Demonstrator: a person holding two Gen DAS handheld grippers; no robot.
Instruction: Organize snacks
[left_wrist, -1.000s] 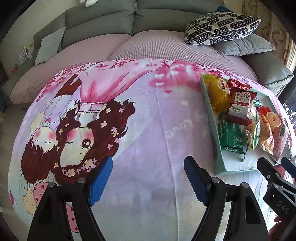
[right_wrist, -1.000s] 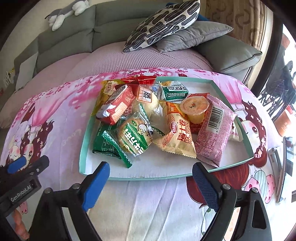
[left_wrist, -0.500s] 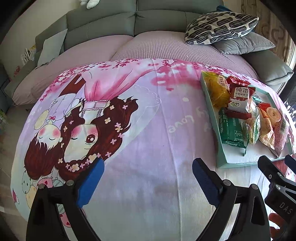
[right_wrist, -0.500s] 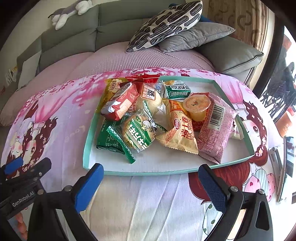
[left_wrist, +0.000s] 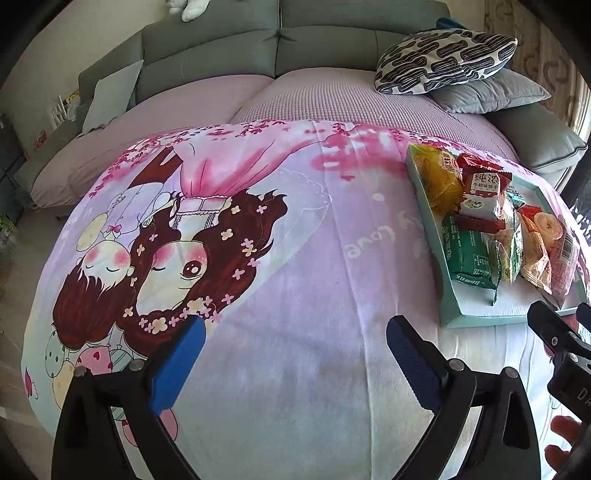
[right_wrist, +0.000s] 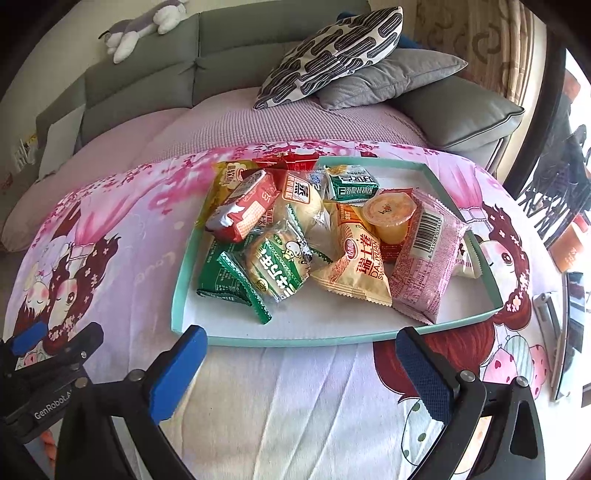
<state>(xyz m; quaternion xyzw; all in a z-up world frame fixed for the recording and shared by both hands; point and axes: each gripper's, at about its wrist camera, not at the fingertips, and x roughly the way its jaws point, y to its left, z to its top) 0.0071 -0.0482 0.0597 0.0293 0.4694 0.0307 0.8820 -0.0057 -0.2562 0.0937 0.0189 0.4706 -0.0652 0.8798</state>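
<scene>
The snacks (right_wrist: 295, 236) lie piled in a teal-rimmed tray (right_wrist: 177, 288) on the cartoon-print blanket (left_wrist: 295, 295). The right gripper (right_wrist: 301, 363) hovers just before the tray's near rim, jaws apart and empty. The left gripper (left_wrist: 295, 354), jaws also spread, hangs over bare blanket beside the tray.

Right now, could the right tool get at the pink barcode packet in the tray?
Probably yes: the right tool is open, facing the tray, and the pink barcode packet lies on top, uncovered.
</scene>
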